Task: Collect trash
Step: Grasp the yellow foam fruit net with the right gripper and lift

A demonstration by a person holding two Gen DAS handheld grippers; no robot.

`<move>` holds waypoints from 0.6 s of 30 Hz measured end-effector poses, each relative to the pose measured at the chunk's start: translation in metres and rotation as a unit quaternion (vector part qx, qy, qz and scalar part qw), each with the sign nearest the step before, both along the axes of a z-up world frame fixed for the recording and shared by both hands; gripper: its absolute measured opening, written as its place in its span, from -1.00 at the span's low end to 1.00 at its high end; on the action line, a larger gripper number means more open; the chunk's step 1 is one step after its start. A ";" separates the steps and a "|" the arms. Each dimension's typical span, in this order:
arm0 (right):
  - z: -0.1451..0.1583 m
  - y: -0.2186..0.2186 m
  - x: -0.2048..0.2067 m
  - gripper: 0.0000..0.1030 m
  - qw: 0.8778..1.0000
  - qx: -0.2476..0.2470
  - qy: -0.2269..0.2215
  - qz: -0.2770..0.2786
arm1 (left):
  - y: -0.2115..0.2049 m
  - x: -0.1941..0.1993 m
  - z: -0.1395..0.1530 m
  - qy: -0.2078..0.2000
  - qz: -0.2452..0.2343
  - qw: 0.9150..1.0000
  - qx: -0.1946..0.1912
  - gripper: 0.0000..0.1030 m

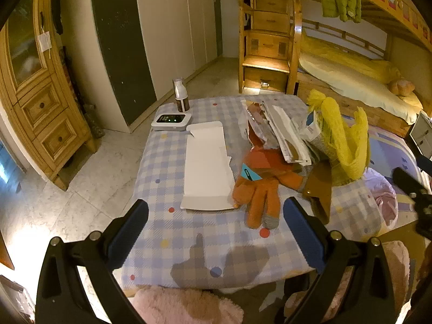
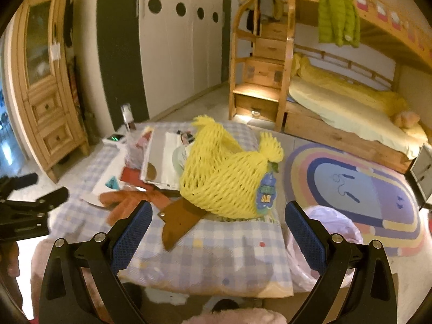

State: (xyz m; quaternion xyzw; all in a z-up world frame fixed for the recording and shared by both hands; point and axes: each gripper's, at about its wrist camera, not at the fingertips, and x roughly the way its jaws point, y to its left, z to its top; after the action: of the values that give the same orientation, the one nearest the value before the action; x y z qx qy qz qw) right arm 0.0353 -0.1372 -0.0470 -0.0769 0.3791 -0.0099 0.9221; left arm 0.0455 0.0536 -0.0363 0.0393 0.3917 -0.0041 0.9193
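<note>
My left gripper [image 1: 216, 232] has its blue-padded fingers [image 1: 129, 232] spread wide, with nothing between them; it hovers above the near edge of the checked tablecloth [image 1: 172, 226], clear of everything on it. My right gripper [image 2: 218, 232] is just as wide apart and also holds nothing, its fingers [image 2: 303, 235] poised over the near right corner of the table, short of the trash pile. The trash sits in a heap on the far right half of the table: a yellow foam fruit net [image 2: 224, 172] on top, crumpled and bulging, with a blue-green label on its right side. Beneath and behind it lie folded papers and wrappers [image 1: 286, 135], stacked loosely and tilted. A brown cardboard scrap [image 2: 179, 222] pokes out from under the net toward me. An orange glove [image 1: 259, 189] lies flat just left of the heap, fingers pointing at me, touching the edge of a flattened white carton [image 1: 206, 167]. At the far left corner stand a small white device [image 1: 171, 121] and a bottle [image 1: 181, 94]. A pale pink bag-lined bin [image 2: 324, 232] sits just beside the table's right edge, below my right gripper.
</note>
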 end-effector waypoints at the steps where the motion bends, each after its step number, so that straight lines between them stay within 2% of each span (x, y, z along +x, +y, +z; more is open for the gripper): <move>1: -0.005 0.004 0.006 0.89 1.000 0.009 -0.002 -0.001 | 0.001 0.003 -0.002 0.000 0.002 1.000 -0.001 0.88; 3: -0.014 0.009 0.015 0.88 1.000 0.011 -0.002 -0.006 | 0.003 0.008 -0.005 -0.004 0.006 1.000 -0.005 0.88; 6: -0.025 0.018 0.031 0.87 1.000 -0.013 -0.022 -0.018 | 0.006 0.017 -0.009 -0.008 0.012 1.000 -0.011 0.88; 12: -0.041 0.027 0.055 0.86 0.998 -0.040 -0.034 -0.029 | 0.010 0.041 -0.024 -0.012 0.021 1.000 -0.004 0.88; 16: -0.062 0.036 0.065 0.86 0.997 -0.057 -0.005 -0.046 | 0.014 0.055 -0.031 -0.002 0.028 1.000 -0.014 0.88; 18: -0.066 0.036 0.072 0.86 0.996 -0.072 -0.010 -0.054 | 0.015 0.058 -0.034 0.004 0.028 0.999 -0.021 0.88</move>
State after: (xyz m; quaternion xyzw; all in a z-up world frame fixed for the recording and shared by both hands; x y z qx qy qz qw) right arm 0.1071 -0.1010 -0.1133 -0.1221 0.3722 -0.0879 0.9159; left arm 0.1031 0.0687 -0.0700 0.0088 0.3959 0.0134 0.9182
